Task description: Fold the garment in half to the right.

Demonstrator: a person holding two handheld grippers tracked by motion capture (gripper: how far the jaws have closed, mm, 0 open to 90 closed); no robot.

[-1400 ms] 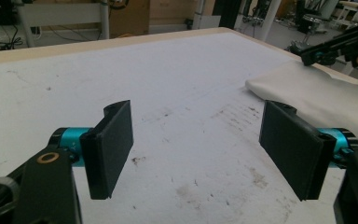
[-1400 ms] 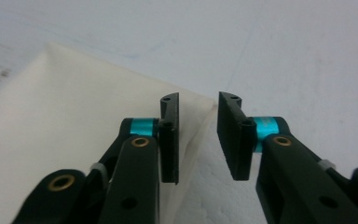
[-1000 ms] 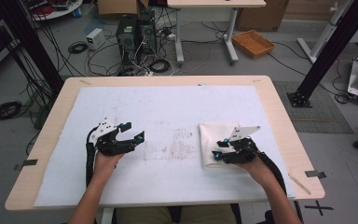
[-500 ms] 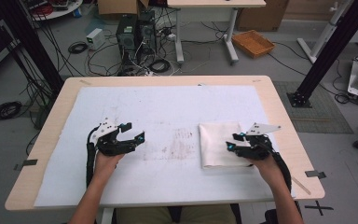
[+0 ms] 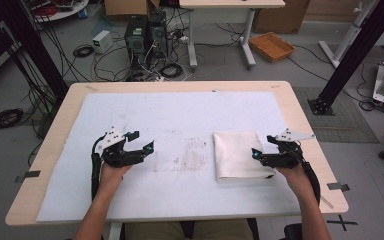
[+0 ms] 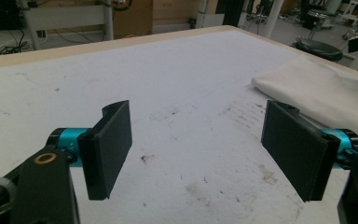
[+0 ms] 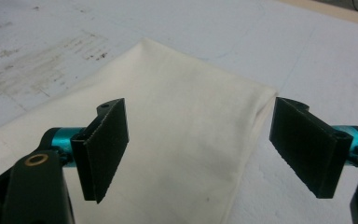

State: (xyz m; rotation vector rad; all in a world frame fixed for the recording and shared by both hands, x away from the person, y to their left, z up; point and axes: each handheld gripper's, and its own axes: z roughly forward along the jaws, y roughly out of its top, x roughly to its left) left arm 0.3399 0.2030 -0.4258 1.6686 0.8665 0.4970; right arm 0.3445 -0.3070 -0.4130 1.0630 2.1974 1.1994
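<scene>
Cream cloth (image 5: 240, 161), folded to a rough rectangle, flat on white mat (image 5: 180, 115) covering wooden surface (image 5: 305, 115), on person's right half, well right of the smudged patch (image 5: 192, 155) at mat centre. Near edge of cloth w/ a visible fold seam; far corners neat.

Right gripper (image 5: 258, 153) at cloth's right edge, pointing left across it, held in right hand (image 5: 294, 172). Jaws wide apart, just been opening, nothing clamped. In right gripper view, cloth (image 7: 168, 140) lying below and beyond the gap, pads (image 7: 105, 149) clear of fabric on both sides; folded corner of cloth near right-side pad. Touching fabric w/ jaw tips or not: can't tell. Grey three-cornered plate on top, cable trailing back along forearm.

Left gripper (image 5: 141, 141) over bare mat on left half, well apart from cloth, pointing right toward centre, in left hand (image 5: 111, 172). Jaws wide apart, empty. In left gripper view, only stained mat (image 6: 177, 116) between pads (image 6: 109, 149); cloth (image 6: 326, 93) off to right, beyond right-side pad, not touching.

Behind surface on floor: computer tower (image 5: 145, 37), tangled cables (image 5: 130, 65), wicker basket (image 5: 271, 46), black frame legs either side.
</scene>
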